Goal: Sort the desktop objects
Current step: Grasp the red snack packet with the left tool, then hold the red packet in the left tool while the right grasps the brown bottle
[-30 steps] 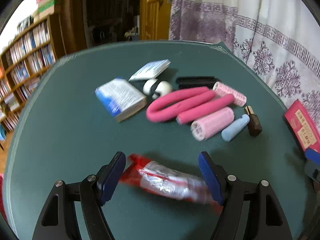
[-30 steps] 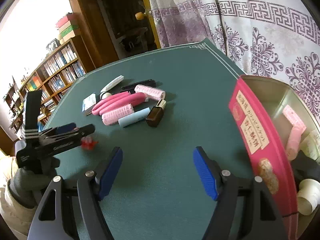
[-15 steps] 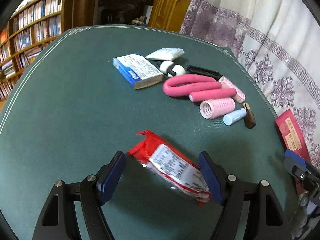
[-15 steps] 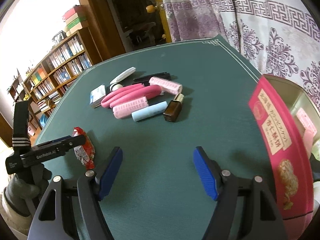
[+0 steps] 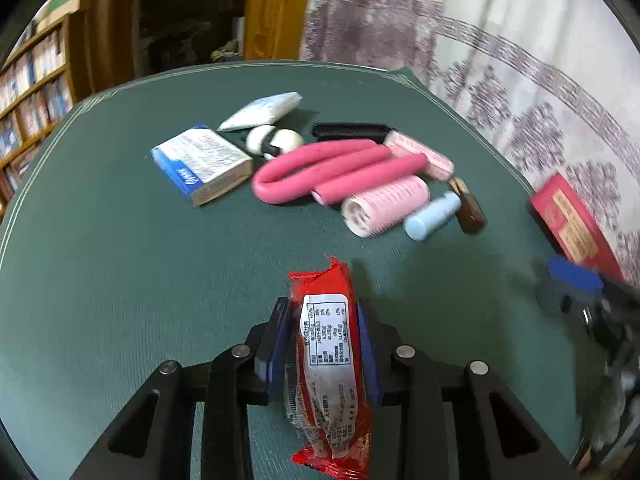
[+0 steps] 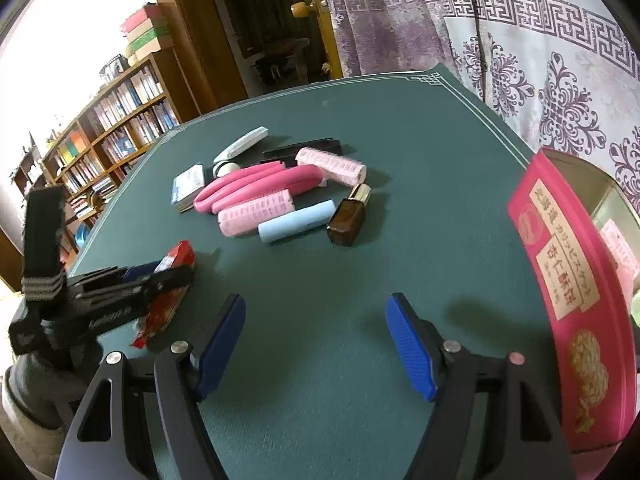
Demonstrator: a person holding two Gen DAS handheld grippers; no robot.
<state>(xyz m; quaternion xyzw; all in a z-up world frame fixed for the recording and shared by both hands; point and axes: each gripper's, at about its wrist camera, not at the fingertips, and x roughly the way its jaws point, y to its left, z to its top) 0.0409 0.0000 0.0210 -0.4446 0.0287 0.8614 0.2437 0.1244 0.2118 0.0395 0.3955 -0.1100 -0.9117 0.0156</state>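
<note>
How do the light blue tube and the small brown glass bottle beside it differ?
The light blue plastic tube is long, round and opaque; the small brown glass bottle is short, squarish and dark. The tube is one plain colour; the bottle has a gold cap. Both lie on their sides on the green table.

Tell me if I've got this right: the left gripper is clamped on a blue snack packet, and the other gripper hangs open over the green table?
Nearly. The snack packet in the left gripper is red, not blue, as the left wrist view shows. The jaws have just closed on it. The right gripper does hang open over the green table.
</note>
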